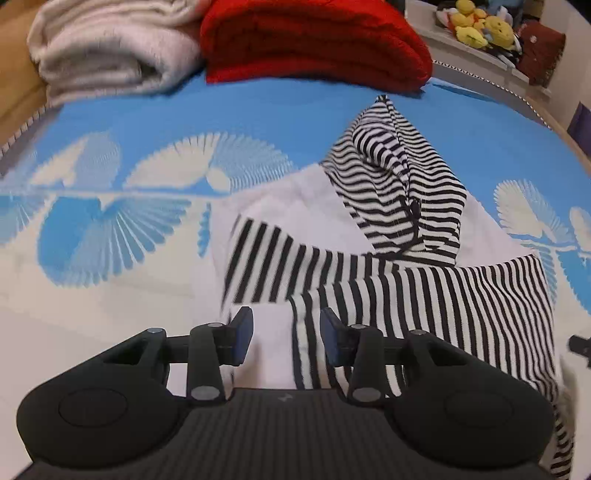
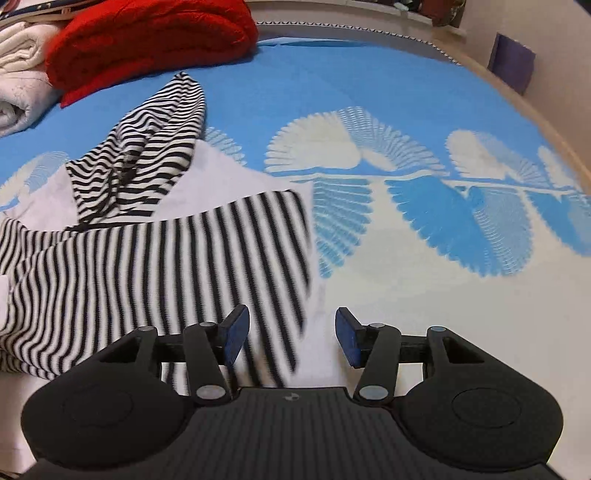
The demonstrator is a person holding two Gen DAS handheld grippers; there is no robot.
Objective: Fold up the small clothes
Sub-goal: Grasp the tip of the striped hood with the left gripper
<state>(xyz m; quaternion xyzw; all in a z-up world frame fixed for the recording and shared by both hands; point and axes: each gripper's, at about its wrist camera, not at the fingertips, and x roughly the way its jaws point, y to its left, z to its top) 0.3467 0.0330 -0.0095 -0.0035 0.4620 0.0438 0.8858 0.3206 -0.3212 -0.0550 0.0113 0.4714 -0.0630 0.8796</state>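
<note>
The left tongs (image 1: 286, 334) stand with their blue pads (image 1: 242, 334) apart and nothing pinched between them; they hang over the near left edge of the black-and-white striped garment (image 1: 424, 295), which lies on the bed cover (image 1: 184, 122) below and mostly to the right of them. The right tongs (image 2: 291, 336) are likewise parted and hold nothing, with the garment's near right edge showing blurred in the gap and beneath the left pad, and the bulk of the cloth spreading out to the left of them. Whether either pad brushes the fabric cannot be told. Ahead of both tongs the garment's striped hood (image 1: 399, 184) lies crumpled and pointing away, its tip reaching toward the far side. The cover is blue with white fan-shaped patterns, turning white nearer the tongs. Beyond the hood, at the far edge, sits a folded red knitted blanket (image 1: 314, 40), and just left of it, touching, a folded cream-white blanket (image 1: 107, 48). Far off to the right of the left tongs, past the bed's edge, a cluster of yellow soft toys (image 1: 480, 24) rests on a shelf.
</note>
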